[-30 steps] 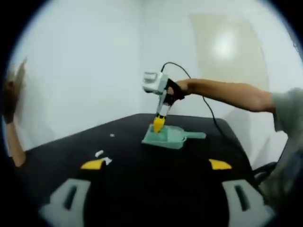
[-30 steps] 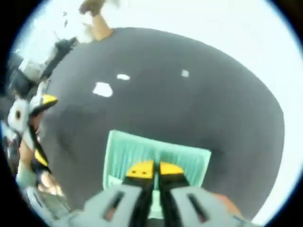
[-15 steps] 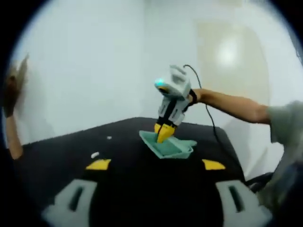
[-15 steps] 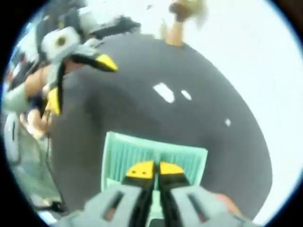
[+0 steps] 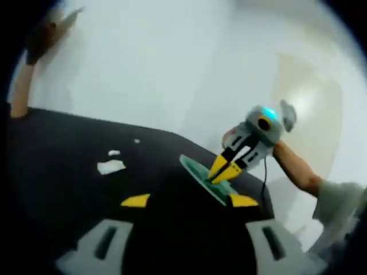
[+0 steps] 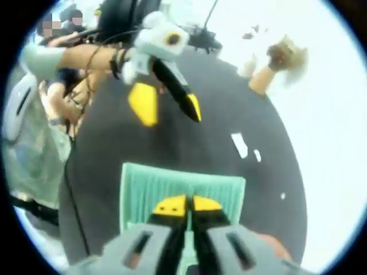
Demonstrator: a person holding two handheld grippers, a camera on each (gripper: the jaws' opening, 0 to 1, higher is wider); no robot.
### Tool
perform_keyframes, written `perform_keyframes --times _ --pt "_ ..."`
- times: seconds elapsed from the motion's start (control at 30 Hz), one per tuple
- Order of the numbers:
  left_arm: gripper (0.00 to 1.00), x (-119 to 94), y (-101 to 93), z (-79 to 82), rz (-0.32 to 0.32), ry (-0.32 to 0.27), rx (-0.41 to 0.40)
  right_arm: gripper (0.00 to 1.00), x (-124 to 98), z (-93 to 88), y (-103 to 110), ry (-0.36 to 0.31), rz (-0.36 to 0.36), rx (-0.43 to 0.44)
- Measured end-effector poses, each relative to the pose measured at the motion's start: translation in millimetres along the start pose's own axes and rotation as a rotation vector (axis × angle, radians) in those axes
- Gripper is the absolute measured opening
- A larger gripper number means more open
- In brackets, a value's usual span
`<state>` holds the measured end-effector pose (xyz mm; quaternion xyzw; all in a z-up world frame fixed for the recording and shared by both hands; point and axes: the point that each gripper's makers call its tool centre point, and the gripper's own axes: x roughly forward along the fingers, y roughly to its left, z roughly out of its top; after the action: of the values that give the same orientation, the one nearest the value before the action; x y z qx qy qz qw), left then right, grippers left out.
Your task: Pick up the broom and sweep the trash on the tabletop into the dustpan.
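Closed hard, my right gripper (image 6: 183,206) pinches the teal dustpan (image 6: 172,186), its tray fanning toward 12 o'clock above the black tabletop (image 6: 229,114). My left gripper (image 5: 189,200) is spread wide, empty. Beyond it, white trash scraps (image 5: 110,167) lie at 10 o'clock. Farthest, at 10 o'clock, the broom (image 5: 34,51) stands against the wall, wooden handle below, bristles up. I judge it light and stiff in the handle, soft in the bristles; best taken mid-handle.
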<state>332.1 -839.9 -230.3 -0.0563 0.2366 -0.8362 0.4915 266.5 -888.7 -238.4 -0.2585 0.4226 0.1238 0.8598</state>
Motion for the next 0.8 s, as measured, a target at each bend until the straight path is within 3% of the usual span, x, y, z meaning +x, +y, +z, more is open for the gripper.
perform_keyframes --times 0.13,0.27,0.37,0.47,0.57,0.6,0.8 --pt "0.41 14.1 -5.6 4.1 -0.051 0.002 -0.217 0.01 -3.5 0.7 2.1 -0.01 -0.007 -0.017" --pt "0.41 29.1 -10.6 4.0 -0.075 0.025 -0.237 0.01 -9.5 1.5 3.0 -0.024 -0.025 -0.039" --pt "0.37 39.6 -9.5 0.0 -0.069 0.054 -0.37 0.01 -14.2 0.7 5.5 -0.044 -0.038 -0.054" --pt "0.33 47.6 -5.5 0.7 -0.059 0.071 -0.404 0.01 -15.5 -1.1 6.9 -0.052 -0.048 -0.062" --pt "0.3 52.6 -13.9 3.7 -0.087 0.1 -0.415 0.01 -15.1 -1.2 9.7 -0.058 -0.064 -0.08" --pt "0.28 53.3 -16.7 -1.9 -0.087 0.148 -0.441 0.01 -16.2 -1.0 9.0 -0.062 -0.072 -0.083" --pt "0.23 64.7 -17.4 -9.4 -0.066 0.182 -0.446 0.01 -21.0 -1.0 5.4 -0.088 -0.091 -0.085"
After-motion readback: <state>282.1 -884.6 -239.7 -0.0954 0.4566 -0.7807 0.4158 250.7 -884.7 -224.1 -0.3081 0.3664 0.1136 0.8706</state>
